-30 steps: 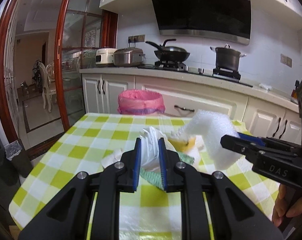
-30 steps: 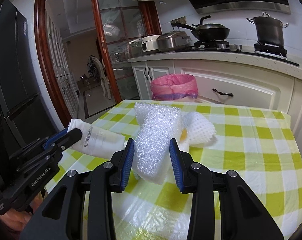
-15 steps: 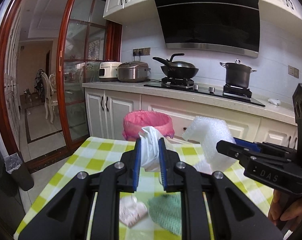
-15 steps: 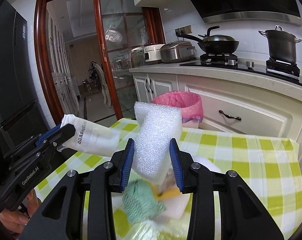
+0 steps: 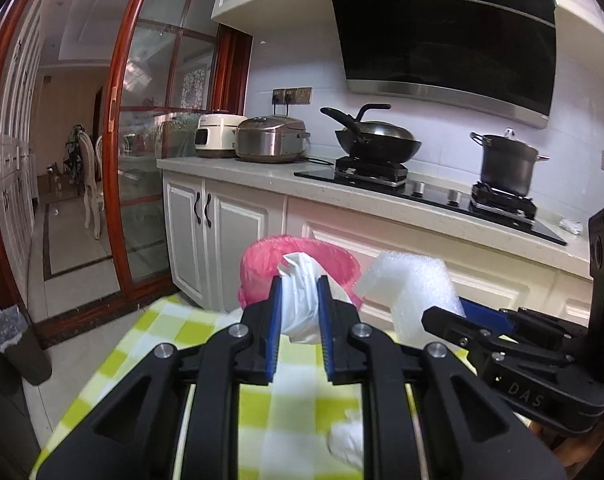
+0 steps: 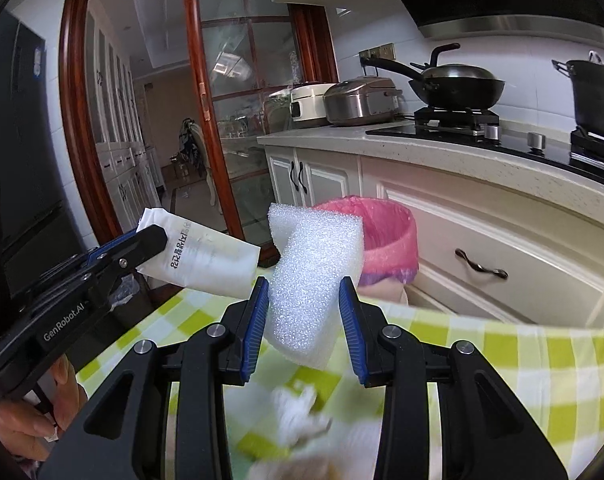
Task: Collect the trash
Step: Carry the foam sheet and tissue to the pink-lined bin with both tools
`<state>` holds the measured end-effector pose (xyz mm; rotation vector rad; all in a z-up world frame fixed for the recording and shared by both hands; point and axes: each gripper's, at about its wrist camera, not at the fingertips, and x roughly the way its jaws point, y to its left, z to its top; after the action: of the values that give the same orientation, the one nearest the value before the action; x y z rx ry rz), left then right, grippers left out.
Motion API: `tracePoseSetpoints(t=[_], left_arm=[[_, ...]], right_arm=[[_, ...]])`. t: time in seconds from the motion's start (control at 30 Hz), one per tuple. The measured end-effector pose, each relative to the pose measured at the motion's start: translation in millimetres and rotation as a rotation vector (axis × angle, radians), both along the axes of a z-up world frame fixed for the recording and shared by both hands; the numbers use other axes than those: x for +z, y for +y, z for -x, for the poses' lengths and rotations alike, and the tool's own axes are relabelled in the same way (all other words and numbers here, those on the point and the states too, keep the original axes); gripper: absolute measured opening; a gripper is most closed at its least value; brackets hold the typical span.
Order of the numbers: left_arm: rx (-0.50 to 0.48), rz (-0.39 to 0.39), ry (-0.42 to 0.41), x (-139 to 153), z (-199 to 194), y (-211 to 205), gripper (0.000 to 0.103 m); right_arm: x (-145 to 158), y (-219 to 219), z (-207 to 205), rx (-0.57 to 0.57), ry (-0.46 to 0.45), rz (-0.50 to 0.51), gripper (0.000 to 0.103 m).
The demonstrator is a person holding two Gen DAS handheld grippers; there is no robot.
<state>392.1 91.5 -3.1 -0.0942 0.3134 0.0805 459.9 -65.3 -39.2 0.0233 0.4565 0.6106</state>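
Observation:
My left gripper [image 5: 299, 312] is shut on a crumpled white paper wrapper [image 5: 299, 300] and holds it above the table's far edge, in line with the bin with a pink bag [image 5: 261, 256]. The wrapper also shows in the right wrist view [image 6: 205, 256]. My right gripper [image 6: 304, 320] is shut on a white foam sheet [image 6: 312, 276], lifted in front of the same bin [image 6: 390, 232]. The foam also shows in the left wrist view [image 5: 416, 284]. More white and yellow trash [image 6: 297, 404] lies blurred on the checked tablecloth [image 6: 542, 360] below.
The bin stands on the floor between the table and white kitchen cabinets [image 5: 229, 220]. A counter behind carries rice cookers [image 5: 269, 140], a wok [image 5: 374, 136] and a pot [image 5: 506, 160]. A glass sliding door [image 5: 149, 140] is at left. A small dark bin [image 5: 17, 344] stands on the floor.
Both grippers have risen and moved forward toward the pink-bagged bin, each still holding its trash. The table has dropped lower in both views and the bin looks larger.

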Motion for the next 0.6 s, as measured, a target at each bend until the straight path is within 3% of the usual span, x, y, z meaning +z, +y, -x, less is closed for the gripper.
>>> tracePoseSetpoints(t=[0.6], left_arm=[[0.016, 0.016, 0.045, -4.7, -214.7, 47.2, 0.017]], right_arm=[[1.0, 32.4, -224.5, 0.013, 0.083, -0.004, 0.035]])
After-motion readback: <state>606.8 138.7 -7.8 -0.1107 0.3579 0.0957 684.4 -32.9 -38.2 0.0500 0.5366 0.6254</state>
